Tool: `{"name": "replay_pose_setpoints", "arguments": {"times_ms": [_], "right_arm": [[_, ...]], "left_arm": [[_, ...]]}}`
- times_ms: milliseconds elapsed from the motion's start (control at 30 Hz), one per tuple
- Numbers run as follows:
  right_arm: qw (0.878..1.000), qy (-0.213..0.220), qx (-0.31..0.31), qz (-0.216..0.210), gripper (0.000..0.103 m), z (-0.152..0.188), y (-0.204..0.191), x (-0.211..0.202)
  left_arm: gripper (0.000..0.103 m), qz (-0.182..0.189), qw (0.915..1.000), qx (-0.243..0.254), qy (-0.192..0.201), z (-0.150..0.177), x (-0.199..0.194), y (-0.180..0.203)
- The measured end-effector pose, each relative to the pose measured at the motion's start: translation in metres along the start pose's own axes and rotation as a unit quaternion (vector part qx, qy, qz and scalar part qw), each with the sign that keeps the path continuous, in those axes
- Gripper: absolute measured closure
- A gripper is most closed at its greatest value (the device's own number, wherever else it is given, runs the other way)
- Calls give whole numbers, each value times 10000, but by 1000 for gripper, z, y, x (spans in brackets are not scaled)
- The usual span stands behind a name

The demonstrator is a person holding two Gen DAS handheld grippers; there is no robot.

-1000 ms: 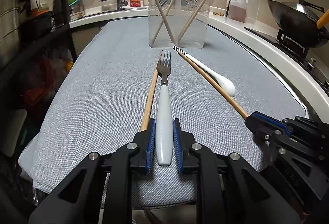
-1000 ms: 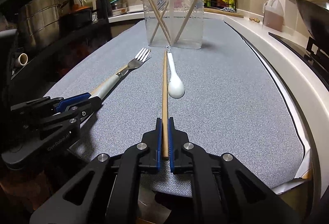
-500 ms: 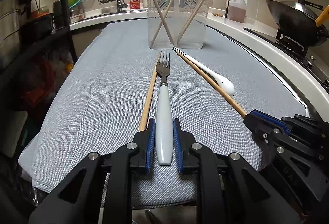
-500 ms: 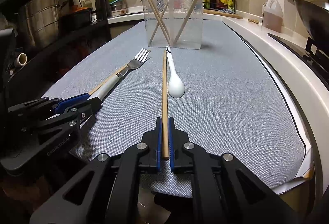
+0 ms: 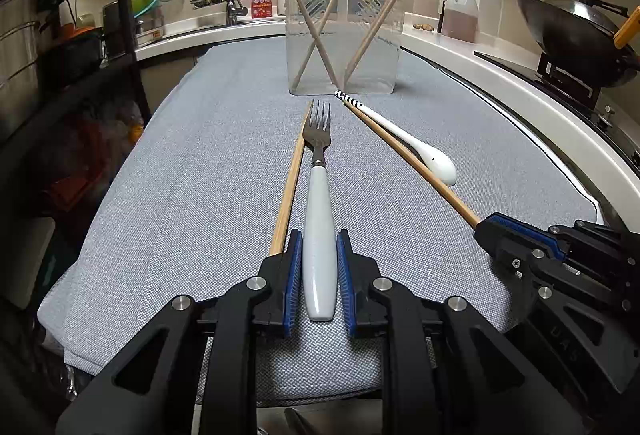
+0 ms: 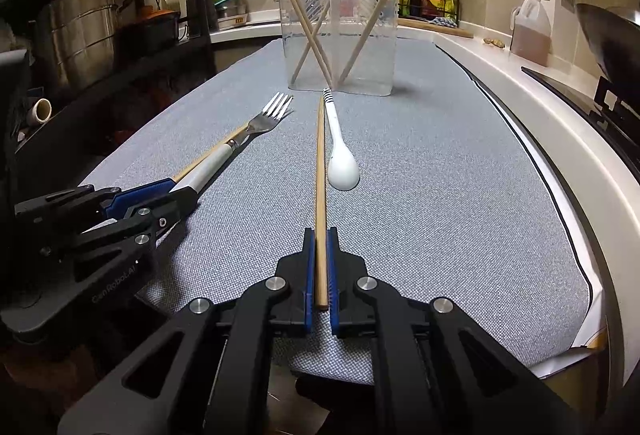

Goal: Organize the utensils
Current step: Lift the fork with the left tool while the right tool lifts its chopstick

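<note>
While left fingers [image 5: 319, 247] clamp the fork [image 5: 319, 195], only the right view shows fingers [image 6: 321, 247] clamping a chopstick [image 6: 320, 175].

My two wrist views are evenly lit by warm indoor light from overhead; the grey cloth [image 5: 208, 171] reads clearly, weave visible. The clear plastic container [image 5: 346, 35] carries soft reflections on its walls and casts a faint shadow to its right. Small glints sit on the white fork handle [image 5: 319, 235] and the white spoon [image 6: 342, 167]. The shelving [image 6: 100, 47] at my left is dim, and corners fall to black. Fisheye distortion bends the counter edge [image 5: 520, 83] into a curve. Focus is sharp throughout; no motion blur.
</note>
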State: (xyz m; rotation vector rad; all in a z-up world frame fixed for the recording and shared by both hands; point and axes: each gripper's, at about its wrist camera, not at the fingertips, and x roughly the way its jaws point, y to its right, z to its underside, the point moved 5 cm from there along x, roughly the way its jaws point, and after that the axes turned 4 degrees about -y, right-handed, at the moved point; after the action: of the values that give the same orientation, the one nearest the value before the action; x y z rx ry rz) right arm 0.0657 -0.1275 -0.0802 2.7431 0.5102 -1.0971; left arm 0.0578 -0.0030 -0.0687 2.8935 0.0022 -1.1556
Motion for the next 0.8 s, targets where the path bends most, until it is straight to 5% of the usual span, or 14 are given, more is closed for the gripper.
{"name": "replay_pose_setpoints", "arguments": {"times_ms": [800], "right_arm": [[9965, 811, -187, 42, 98, -42, -6, -62]], "left_arm": [[86, -29, 9967, 110, 807, -27, -40, -2]]}}
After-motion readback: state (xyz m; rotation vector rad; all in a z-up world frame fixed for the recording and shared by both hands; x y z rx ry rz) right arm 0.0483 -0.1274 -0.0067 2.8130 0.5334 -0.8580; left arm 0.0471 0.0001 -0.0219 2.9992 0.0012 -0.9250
